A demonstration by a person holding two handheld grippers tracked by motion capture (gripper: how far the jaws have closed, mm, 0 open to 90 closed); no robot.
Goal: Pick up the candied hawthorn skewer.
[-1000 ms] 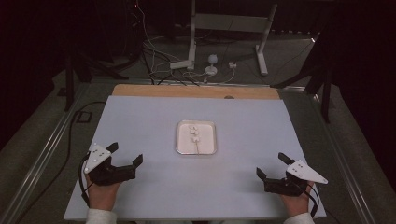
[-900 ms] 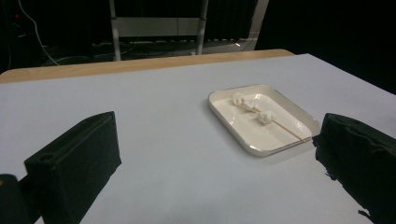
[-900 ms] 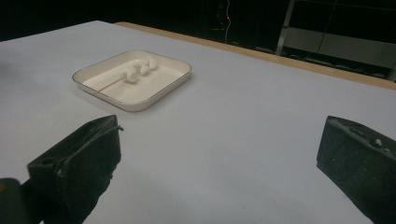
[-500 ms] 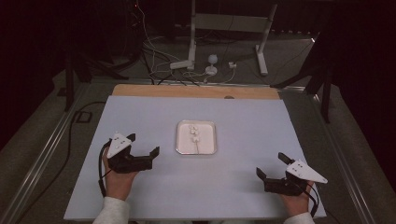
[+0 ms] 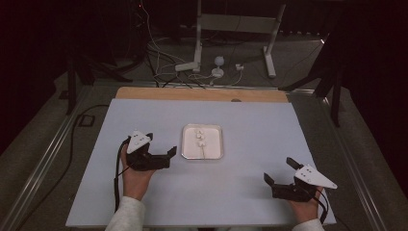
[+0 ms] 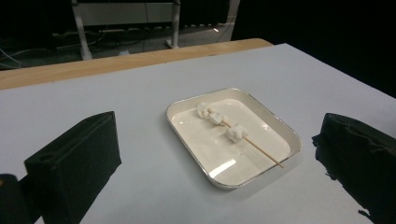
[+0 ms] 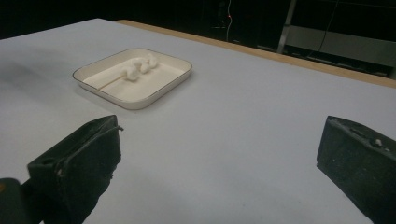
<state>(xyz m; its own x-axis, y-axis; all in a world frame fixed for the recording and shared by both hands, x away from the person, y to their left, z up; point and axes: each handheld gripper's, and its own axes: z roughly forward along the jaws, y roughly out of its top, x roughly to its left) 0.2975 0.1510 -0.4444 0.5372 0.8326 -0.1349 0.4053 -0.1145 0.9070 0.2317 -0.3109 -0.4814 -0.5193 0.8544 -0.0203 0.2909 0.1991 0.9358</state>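
- Closing in on tray (image 5: 202,142): left gripper (image 5: 161,150) now just beside its left edge, well nearer than a second ago, when sat back at the near-left of the mat.
- Pointing straight at skewer (image 6: 233,133) in the left gripper view; jaws wide apart, holding nothing.
- Resting unchanged at near-right of mat (image 5: 250,130): right gripper (image 5: 278,172), jaws also spread wide, empty, well apart from tray.
- Lying in the tray: skewer with three white lumps bunched toward one end, bare stick toward the other; untouched.
- Reads as approach phase only; grasp not yet begun, probably aimed at stick or a lump, can't say which.
- Hard to tell: what the lumps are — marshmallow-like, too small and blurred.
- Cut off at bottom of high view: both forearms; far room dark, mostly unreadable.
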